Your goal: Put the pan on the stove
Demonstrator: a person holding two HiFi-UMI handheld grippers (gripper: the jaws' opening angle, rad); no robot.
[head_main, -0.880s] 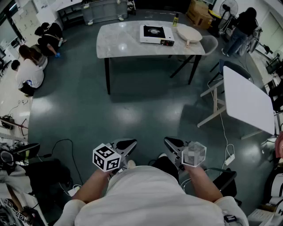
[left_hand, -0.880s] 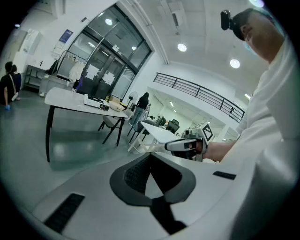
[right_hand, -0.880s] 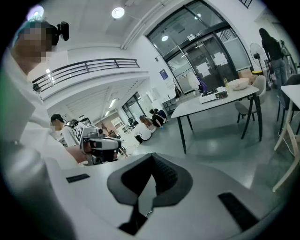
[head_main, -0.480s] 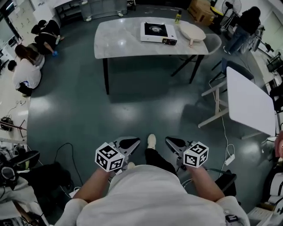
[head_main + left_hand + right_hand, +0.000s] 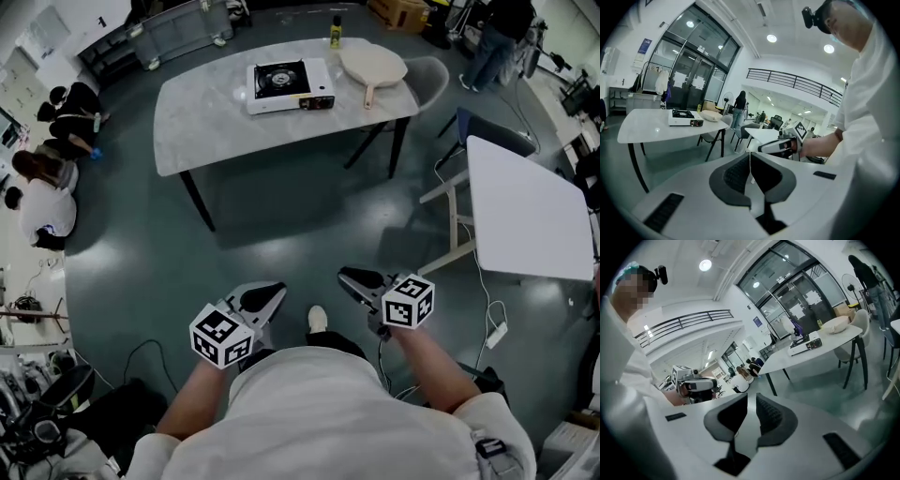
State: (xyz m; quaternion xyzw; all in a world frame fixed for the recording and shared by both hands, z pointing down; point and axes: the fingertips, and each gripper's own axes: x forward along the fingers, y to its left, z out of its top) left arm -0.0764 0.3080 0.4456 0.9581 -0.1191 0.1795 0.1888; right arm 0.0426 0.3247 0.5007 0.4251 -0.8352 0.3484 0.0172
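A white portable stove (image 5: 289,84) stands on the grey marble table (image 5: 206,122) far ahead of me. To its right on the same table, a beige pan (image 5: 373,66) lies with its handle toward me. Both also show small in the left gripper view, stove (image 5: 684,117) and pan (image 5: 711,116), and in the right gripper view, stove (image 5: 806,345) and pan (image 5: 836,324). My left gripper (image 5: 264,296) (image 5: 750,157) is shut and empty, held low before my body. My right gripper (image 5: 357,279) (image 5: 751,401) shows a narrow gap with nothing in it.
A yellow-capped bottle (image 5: 336,33) stands behind the stove. A grey chair (image 5: 438,80) sits at the table's right end and a white table (image 5: 525,206) stands at the right. People sit on the floor at the left (image 5: 42,202). Cables (image 5: 141,352) lie near my feet.
The head view has swung, so the table with stove and pan now sits further left and slightly nearer. Both grippers stay held low in front of me, jaws unchanged.
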